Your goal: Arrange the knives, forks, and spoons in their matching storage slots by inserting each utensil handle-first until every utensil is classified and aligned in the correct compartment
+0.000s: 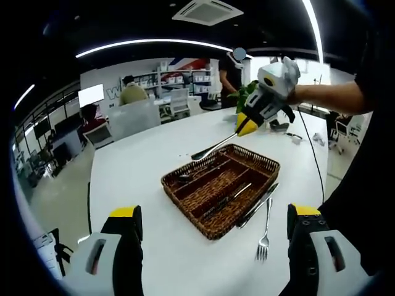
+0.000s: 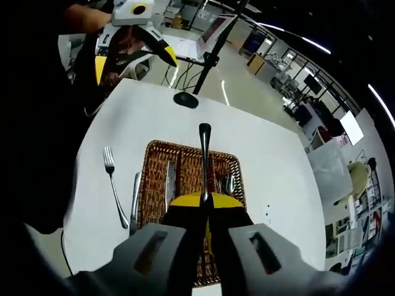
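A brown wicker tray (image 1: 168, 182) with long slots sits mid-table and holds several utensils, among them a knife (image 2: 170, 182) and a spoon (image 2: 229, 182). My right gripper (image 2: 205, 201) is shut on a silver utensil (image 2: 204, 157) that points forward above the tray (image 2: 185, 146), rounded handle end leading. From the left gripper view, that right gripper (image 1: 244, 128) hangs over the tray's far corner with the utensil (image 1: 215, 147) slanting down. A fork (image 1: 265, 231) and a knife (image 1: 259, 206) lie on the table beside the tray. My left gripper (image 1: 213, 229) stands open near the table's edge with nothing between its jaws.
The white table (image 1: 142, 166) is round-edged. A black stand base (image 2: 186, 98) and cable sit past the tray. The loose fork (image 2: 114, 185) and knife (image 2: 134, 203) lie on the tray's left. A plant (image 1: 247, 92) and people stand behind.
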`<state>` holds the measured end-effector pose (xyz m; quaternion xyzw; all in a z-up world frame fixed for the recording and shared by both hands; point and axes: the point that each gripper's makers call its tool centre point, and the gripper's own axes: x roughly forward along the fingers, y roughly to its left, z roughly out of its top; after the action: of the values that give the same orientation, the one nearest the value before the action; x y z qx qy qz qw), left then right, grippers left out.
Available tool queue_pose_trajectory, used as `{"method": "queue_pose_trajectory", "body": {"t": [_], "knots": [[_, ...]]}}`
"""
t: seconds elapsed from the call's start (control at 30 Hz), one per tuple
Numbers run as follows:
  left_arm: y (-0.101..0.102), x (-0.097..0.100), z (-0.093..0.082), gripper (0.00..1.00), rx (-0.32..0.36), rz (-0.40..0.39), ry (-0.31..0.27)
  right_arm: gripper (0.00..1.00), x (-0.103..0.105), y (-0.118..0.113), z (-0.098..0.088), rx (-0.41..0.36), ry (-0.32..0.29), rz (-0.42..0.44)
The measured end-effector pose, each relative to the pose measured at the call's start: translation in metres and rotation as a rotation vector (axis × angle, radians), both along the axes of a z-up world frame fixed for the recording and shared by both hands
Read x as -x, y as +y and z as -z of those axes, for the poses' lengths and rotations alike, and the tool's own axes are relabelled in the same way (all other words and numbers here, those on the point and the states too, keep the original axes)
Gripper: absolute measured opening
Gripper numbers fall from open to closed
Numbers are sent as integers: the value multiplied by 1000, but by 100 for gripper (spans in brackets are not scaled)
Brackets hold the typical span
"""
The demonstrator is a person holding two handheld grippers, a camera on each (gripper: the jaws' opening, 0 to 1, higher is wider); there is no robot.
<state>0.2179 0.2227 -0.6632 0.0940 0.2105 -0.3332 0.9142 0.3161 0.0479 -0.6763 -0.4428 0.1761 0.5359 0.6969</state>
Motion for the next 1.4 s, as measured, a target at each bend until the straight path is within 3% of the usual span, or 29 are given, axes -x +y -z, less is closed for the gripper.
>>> {"method": "queue_pose_trajectory", "body": {"t": [0.53,0.7,0.93,1.07,1.1,1.37,1.4], "knots": [[-2,-3,-10,99,-3,0,-14,0,-36,11,0,-13,-18,-11],[12,-9,-6,99,-51,-47,-17,0,-46,10,2,-15,-19,-13],[17,-7,-4,99,-41,-62,2,0,-60,9,2,-10,-36,-19],[18,-6,-5,99,-40,-74,-11,0,-64,9,2,-8,-39,-13],[21,-7,-8,99,-56,-85,-37,0,-65,9,3,-7,-40,-13],[31,-5,-10,99,-55,-118,-50,0,-67,8,20,10,-33,-3],[32,-5,-12,99,-59,-125,-64,0,-69,8,20,7,-54,0]]}}
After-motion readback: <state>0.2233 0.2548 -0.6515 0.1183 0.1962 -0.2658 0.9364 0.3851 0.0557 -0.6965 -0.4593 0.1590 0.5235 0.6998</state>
